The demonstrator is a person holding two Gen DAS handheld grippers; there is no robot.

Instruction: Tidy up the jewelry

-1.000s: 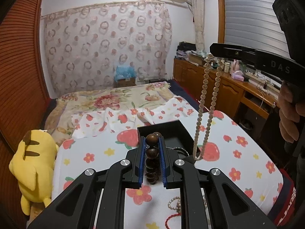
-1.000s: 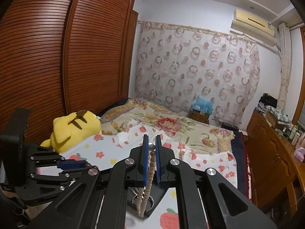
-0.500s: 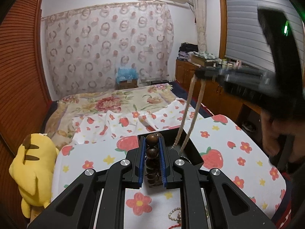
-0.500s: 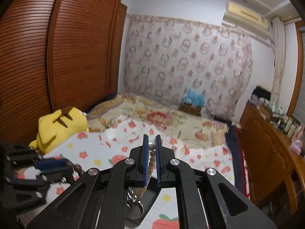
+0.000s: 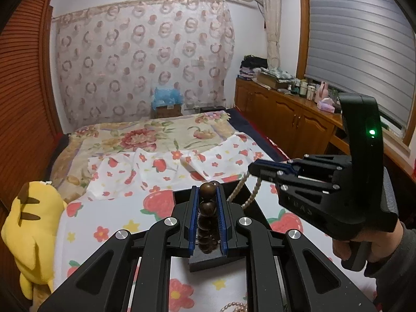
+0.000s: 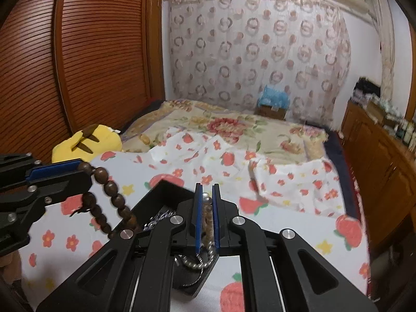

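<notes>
My left gripper is shut on a dark brown wooden bead bracelet, held above the black jewelry box. It also shows in the right wrist view, with the bracelet hanging from it. My right gripper is shut on a cream bead necklace whose lower loop rests inside the box. In the left wrist view the right gripper holds the necklace slanting down into the box.
The box sits on a bed sheet printed with strawberries and flowers. A yellow plush toy lies at the left edge. A pearl strand lies near me. A wooden wardrobe stands left, wooden cabinets right.
My right gripper has come down and nearer to the box, lowering the cream necklace into it. My left gripper stays shut on the brown bracelet over the box.
</notes>
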